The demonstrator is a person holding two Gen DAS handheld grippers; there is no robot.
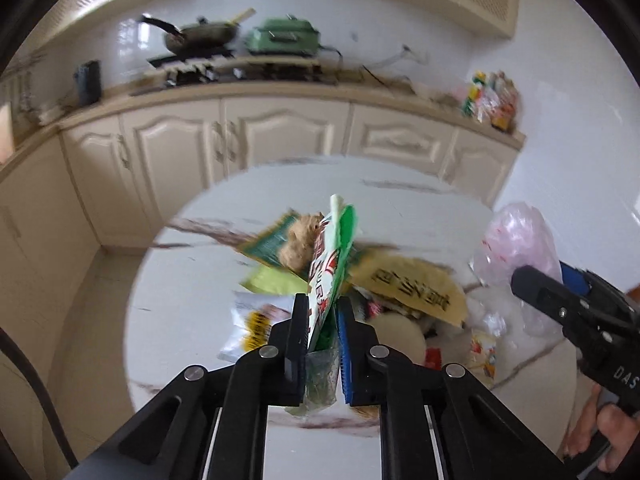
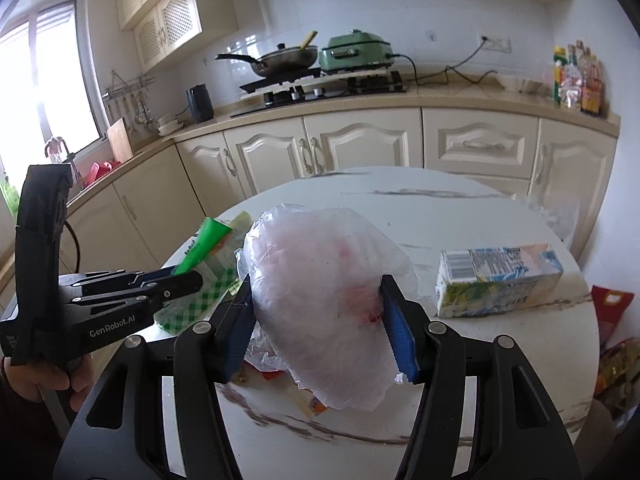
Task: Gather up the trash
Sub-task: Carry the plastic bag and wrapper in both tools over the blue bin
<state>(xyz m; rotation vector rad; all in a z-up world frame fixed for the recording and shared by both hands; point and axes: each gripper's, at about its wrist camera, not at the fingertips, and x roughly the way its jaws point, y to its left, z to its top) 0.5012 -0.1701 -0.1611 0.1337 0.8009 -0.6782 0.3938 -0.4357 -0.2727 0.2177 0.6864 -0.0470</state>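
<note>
My left gripper (image 1: 323, 304) is shut on a green and white snack wrapper (image 1: 334, 248) and holds it upright above a round white marble table (image 1: 180, 280). Under it lies a pile of trash: a yellow paper bag (image 1: 416, 288), a green packet (image 1: 268, 240), a white and yellow packet (image 1: 252, 324). My right gripper (image 2: 316, 292) is shut on a crumpled pink plastic bag (image 2: 320, 304), held above the table (image 2: 460, 216). The left gripper (image 2: 176, 284) with the green wrapper (image 2: 204, 244) shows at the left of the right wrist view. The right gripper (image 1: 536, 284) and pink bag (image 1: 516, 240) show in the left wrist view.
A drink carton (image 2: 496, 280) lies on its side on the table at the right. Cream kitchen cabinets (image 2: 360, 144) stand behind the table, with a pan (image 2: 284, 60) and a green cooker (image 2: 356, 54) on the counter. Snack bags (image 2: 612, 320) sit beyond the table's right edge.
</note>
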